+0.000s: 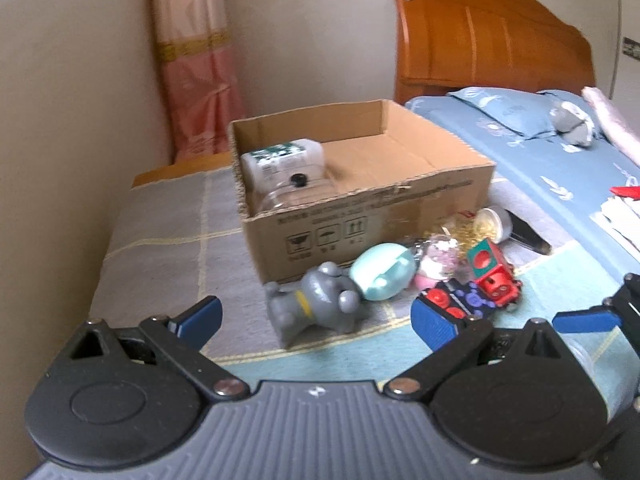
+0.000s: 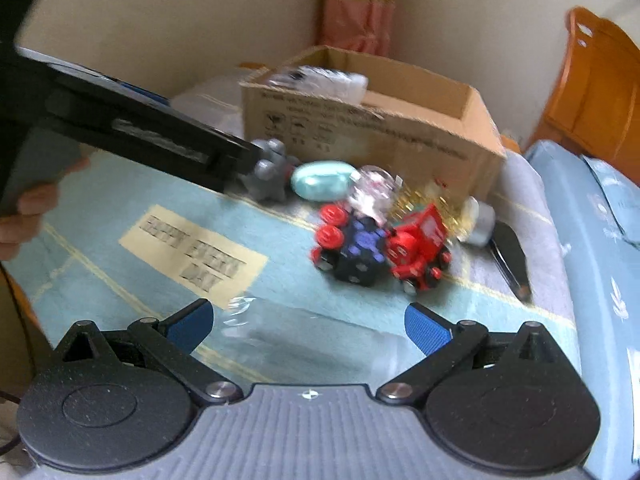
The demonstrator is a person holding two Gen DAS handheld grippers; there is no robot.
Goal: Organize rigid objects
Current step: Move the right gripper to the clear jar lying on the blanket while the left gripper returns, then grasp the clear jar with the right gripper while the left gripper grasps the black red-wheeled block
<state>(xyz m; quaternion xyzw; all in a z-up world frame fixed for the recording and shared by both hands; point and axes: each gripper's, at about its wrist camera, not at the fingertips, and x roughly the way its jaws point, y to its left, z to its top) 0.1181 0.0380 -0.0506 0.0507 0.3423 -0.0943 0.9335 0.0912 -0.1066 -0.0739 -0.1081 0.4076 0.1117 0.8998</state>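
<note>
Both hand-held grippers, left (image 1: 316, 320) and right (image 2: 308, 322), stand spread wide; whether the right one grips the blurred clear thing (image 2: 280, 332) between its fingers is unclear. Toys cluster at the cardboard box's (image 1: 360, 216) five o'clock: grey figure (image 1: 316, 304), mint egg (image 1: 382, 272), red train (image 1: 496, 276). A clear jar (image 1: 284, 172) lies inside the box.

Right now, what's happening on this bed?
A person holds two grippers over toys on a blanket. The left gripper is open, nearing a grey figurine lying beside the cardboard box, which already holds a clear plastic jar. The right gripper is open around something transparent and blurred. Toy trains and an egg-shaped case remain outside.
</note>
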